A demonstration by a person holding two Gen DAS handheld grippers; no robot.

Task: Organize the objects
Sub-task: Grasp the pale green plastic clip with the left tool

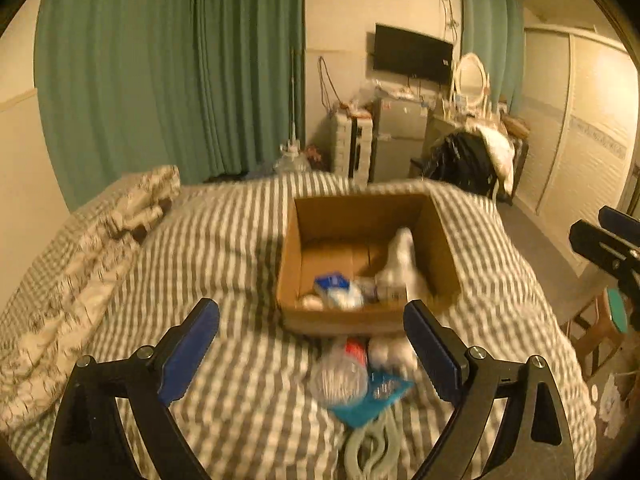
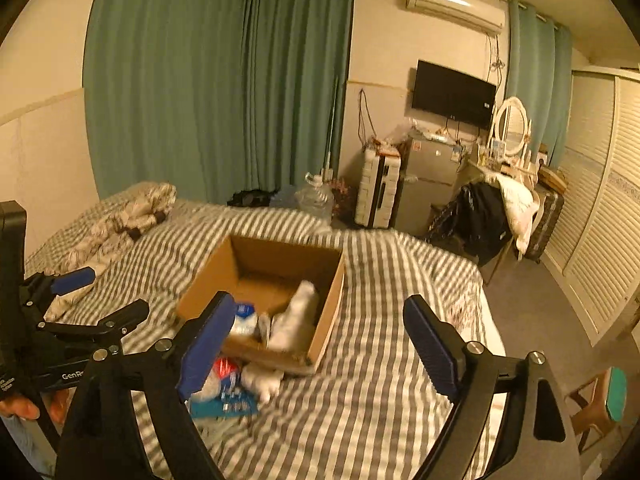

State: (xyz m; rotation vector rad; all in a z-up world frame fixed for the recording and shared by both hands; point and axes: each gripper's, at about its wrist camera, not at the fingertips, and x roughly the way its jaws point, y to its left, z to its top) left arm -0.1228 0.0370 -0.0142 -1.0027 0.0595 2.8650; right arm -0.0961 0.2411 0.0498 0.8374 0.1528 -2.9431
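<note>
Both the left gripper (image 1: 312,344) and the right gripper (image 2: 320,340) hover with fingers spread wide, grasping nothing; the cardboard box (image 1: 442,240) sits at twelve o'clock on the bed (image 1: 224,248).

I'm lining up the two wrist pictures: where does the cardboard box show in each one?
Left wrist view: the cardboard box sits right of centre on the striped bed, beyond the open left tongs.
Right wrist view: the box sits just left of centre, partly behind a finger of the open right tongs.
Shared landmark: the wall TV.
</note>
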